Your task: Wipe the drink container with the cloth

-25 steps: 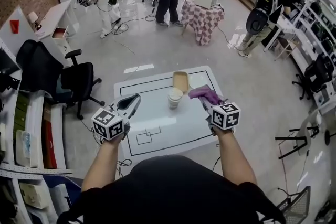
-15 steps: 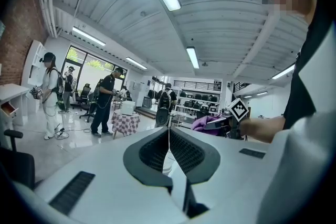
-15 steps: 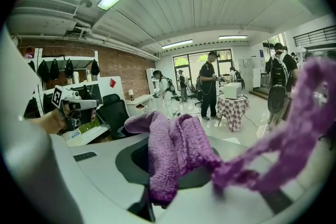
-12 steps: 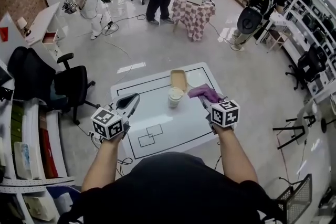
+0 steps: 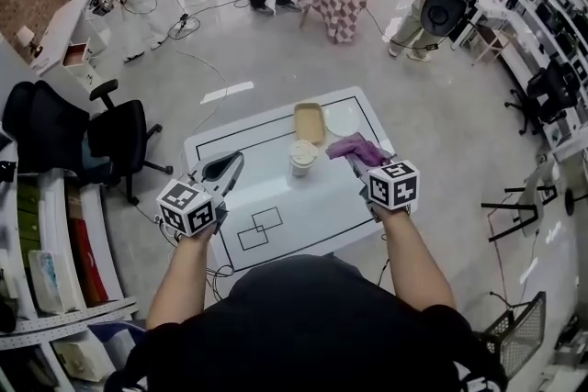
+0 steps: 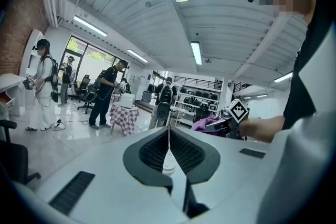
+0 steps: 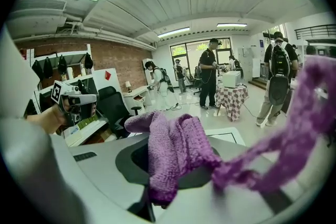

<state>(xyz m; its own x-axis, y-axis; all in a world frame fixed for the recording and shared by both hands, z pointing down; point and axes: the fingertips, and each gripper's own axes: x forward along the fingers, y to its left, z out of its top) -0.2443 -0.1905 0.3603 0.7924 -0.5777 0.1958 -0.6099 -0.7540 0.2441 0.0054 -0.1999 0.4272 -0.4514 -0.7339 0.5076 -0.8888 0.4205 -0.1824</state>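
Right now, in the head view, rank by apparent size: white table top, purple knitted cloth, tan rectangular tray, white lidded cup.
White table top
Purple knitted cloth, raised nearer the camera, so unsure
Tan rectangular tray and white lidded cup, about alike

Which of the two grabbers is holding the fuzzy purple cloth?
The right gripper, its jaws shut on the fuzzy purple cloth. The left gripper has its jaws together with nothing between them.

Your bare forearms point(image 5: 179, 275) reach forward, well apart. Your left gripper point(image 5: 230, 168) points ahead with jaws pressed together, nothing between them — your right gripper point(image 5: 356, 162) is clamped on a bunched purple cloth point(image 5: 358, 148).
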